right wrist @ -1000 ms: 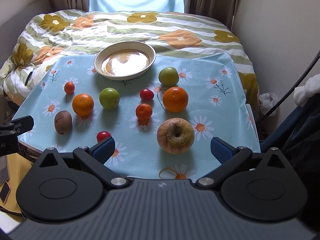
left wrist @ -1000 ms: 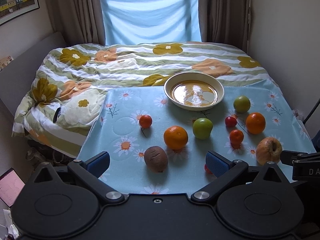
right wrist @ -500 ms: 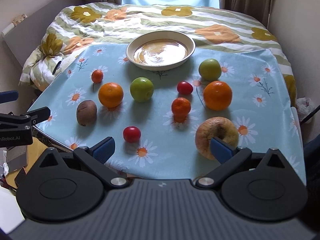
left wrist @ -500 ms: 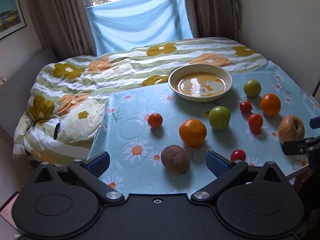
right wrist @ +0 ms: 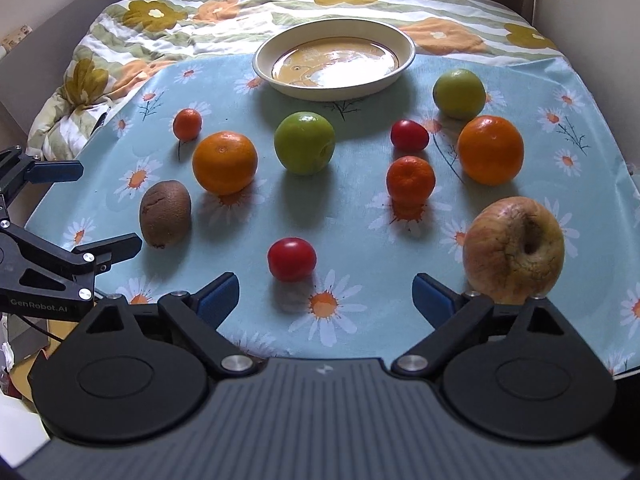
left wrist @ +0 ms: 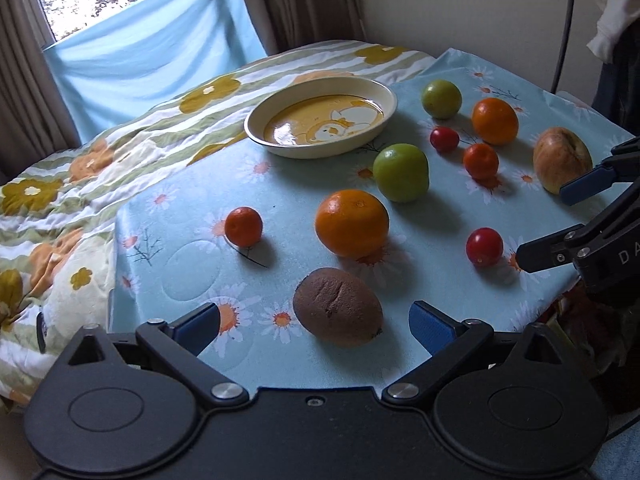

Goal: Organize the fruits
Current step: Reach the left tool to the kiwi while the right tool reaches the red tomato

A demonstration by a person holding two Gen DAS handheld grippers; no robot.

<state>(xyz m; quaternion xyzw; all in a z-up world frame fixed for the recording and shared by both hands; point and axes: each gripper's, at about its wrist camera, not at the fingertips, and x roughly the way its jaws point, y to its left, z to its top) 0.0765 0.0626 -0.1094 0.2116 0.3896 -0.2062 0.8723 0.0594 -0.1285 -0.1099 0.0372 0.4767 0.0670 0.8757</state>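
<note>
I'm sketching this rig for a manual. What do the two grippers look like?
Both are matte black with two angled fingers tipped by blue pads, silver pivot screws and round housings. The left gripper has a smooth body; the right gripper has a ribbed grey one. White lettering marks their sides.

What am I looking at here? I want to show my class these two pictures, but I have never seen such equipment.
No robot arm here: a person holds a two-finger gripper in each hand, each carrying a forward-looking fisheye camera. One picture comes from the left gripper, the other from the right gripper; each also shows the other gripper at its edge. Both are open and hold nothing.

On the blue daisy-print cloth lie a cream shallow dish with nothing in it, a brown fuzzy kiwi, two large oranges, two small tangerines, two green apples, two red cherry tomatoes and a wrinkled yellowish apple. A floral striped quilt lies behind.
</note>
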